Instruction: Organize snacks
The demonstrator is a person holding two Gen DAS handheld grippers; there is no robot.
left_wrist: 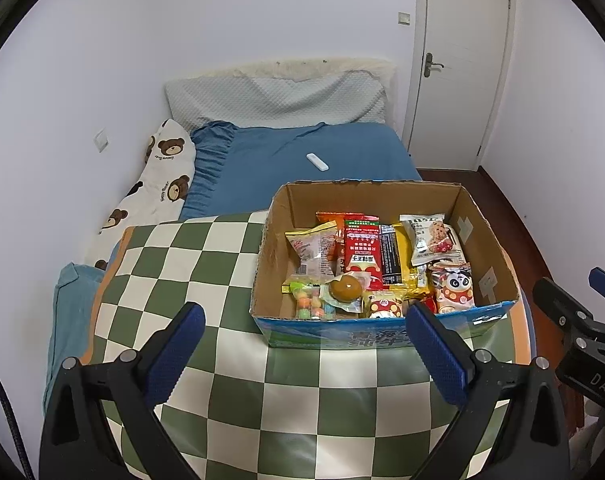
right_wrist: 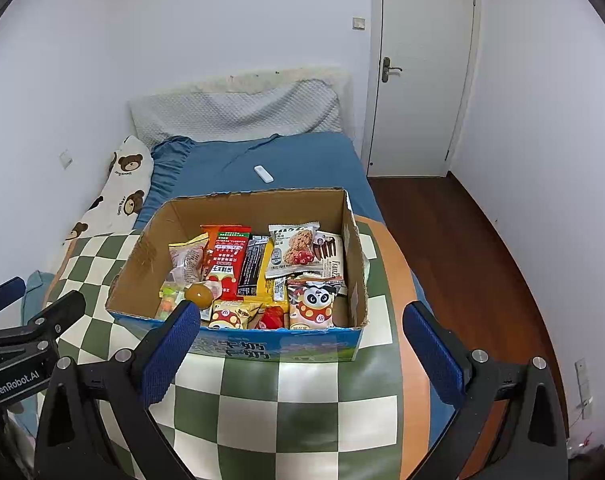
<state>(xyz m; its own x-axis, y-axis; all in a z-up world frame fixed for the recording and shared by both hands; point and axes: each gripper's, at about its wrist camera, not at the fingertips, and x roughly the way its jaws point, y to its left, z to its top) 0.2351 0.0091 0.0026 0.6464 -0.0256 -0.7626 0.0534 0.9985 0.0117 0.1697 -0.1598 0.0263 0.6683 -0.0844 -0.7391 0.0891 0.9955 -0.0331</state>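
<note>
An open cardboard box (left_wrist: 478, 224) sits on a green-and-cream checkered mat (left_wrist: 222, 280) on the bed. It holds several snack packets: a red packet (left_wrist: 360, 252), an oat bar packet (left_wrist: 430, 240), a panda packet (left_wrist: 454, 288) and a round brown pastry (left_wrist: 345, 288). My left gripper (left_wrist: 304, 350) is open and empty, hovering above the mat in front of the box. My right gripper (right_wrist: 300, 344) is open and empty, just in front of the box (right_wrist: 142, 256). The red packet (right_wrist: 226, 258) and panda packet (right_wrist: 314, 304) show in the right wrist view.
A white remote (left_wrist: 317, 162) lies on the blue bedsheet (left_wrist: 342, 148) behind the box. A bear-print pillow (left_wrist: 158, 184) lies along the left wall. A closed white door (right_wrist: 422, 68) and wooden floor (right_wrist: 462, 240) are to the right of the bed.
</note>
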